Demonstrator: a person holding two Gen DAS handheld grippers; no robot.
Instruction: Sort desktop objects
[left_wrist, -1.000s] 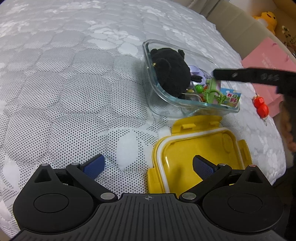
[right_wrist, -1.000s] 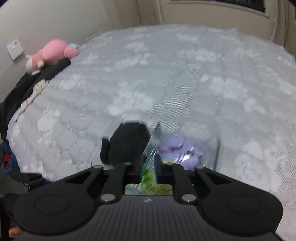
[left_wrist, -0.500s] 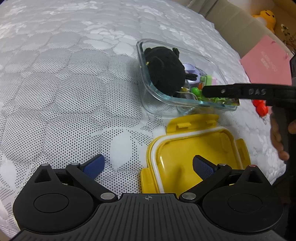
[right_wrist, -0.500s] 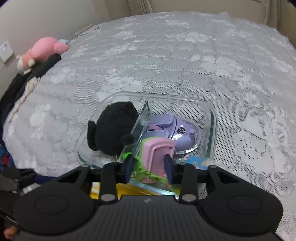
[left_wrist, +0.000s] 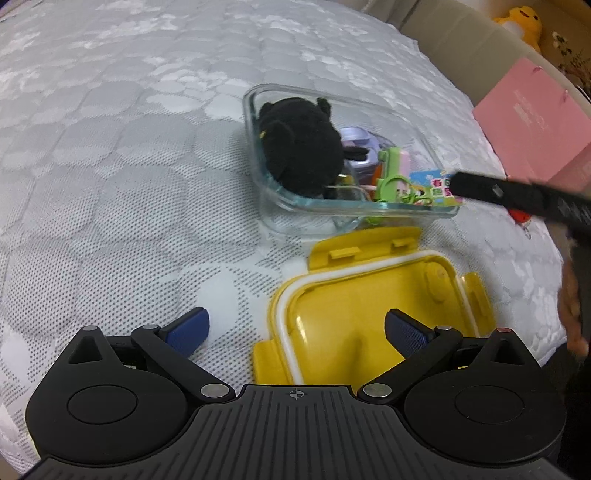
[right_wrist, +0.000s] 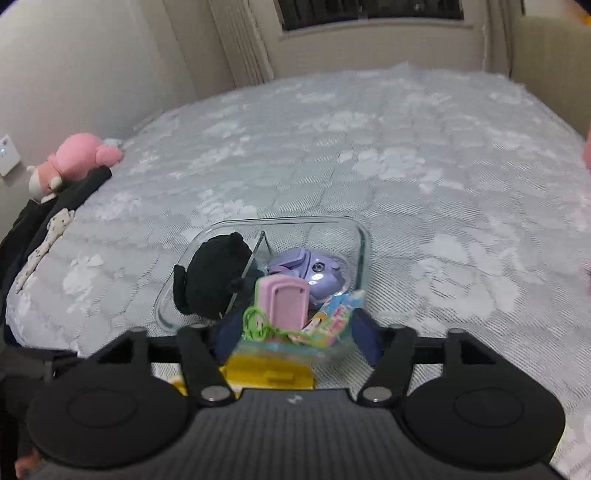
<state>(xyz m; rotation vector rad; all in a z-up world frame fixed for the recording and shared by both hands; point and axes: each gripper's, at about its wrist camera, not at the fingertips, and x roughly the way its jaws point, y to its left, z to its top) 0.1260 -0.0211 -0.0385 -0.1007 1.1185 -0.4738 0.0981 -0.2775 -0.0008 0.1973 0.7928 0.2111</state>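
One red charm (left_wrist: 519, 216), left view only

The bed cover (left_wrist: 110, 166) is pale grey-white with a quilted hexagon pattern and white flower motifs. A clear glass container (left_wrist: 354, 210) holds a black plush (left_wrist: 299, 147), a lilac gadget (right_wrist: 314, 273), a pink case (right_wrist: 284, 302) with green cord, and a bright multicoloured packet (left_wrist: 436, 188). The lid (left_wrist: 362, 306) is yellow, rimmed white
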